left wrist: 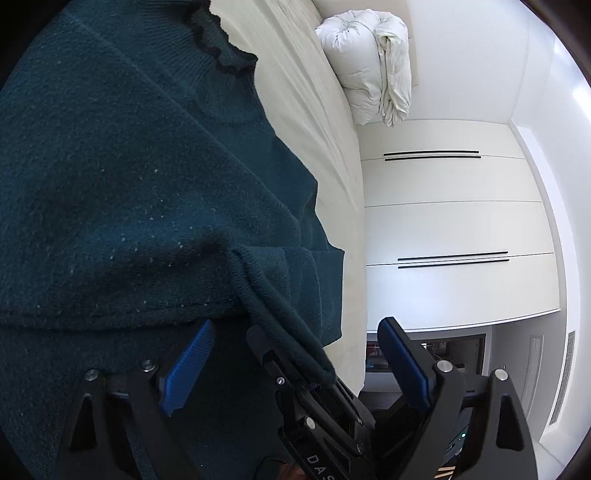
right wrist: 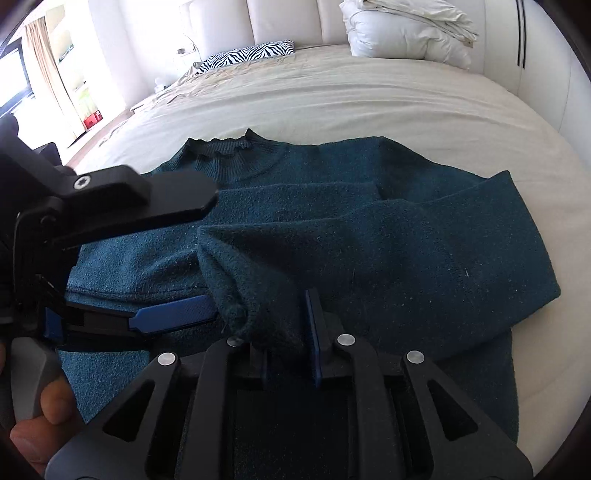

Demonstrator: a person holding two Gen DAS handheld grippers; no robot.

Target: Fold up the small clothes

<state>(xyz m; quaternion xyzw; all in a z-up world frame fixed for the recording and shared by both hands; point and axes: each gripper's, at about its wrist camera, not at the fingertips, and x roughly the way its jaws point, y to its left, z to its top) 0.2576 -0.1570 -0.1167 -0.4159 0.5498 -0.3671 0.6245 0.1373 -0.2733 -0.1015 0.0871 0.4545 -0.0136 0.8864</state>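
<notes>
A dark teal knit sweater (right wrist: pixel 369 229) lies flat on the bed, frilled collar (right wrist: pixel 221 146) at the far side, and fills the left wrist view (left wrist: pixel 129 184). My right gripper (right wrist: pixel 288 332) is shut on the sleeve cuff (right wrist: pixel 258 306), folded in over the body. It shows in the left wrist view (left wrist: pixel 306 358) with the cuff (left wrist: pixel 280 314) in it. My left gripper (left wrist: pixel 295 365) is open, its blue pads (left wrist: pixel 188 373) standing on either side of the right gripper. It appears in the right wrist view (right wrist: pixel 166 314) at the left, low over the sweater.
The cream bedsheet (right wrist: pixel 351 96) stretches beyond the sweater. A white bundled duvet (right wrist: pixel 406 33) and a zebra-print pillow (right wrist: pixel 251 53) lie by the headboard. White wardrobe doors (left wrist: pixel 454 221) stand past the bed's edge.
</notes>
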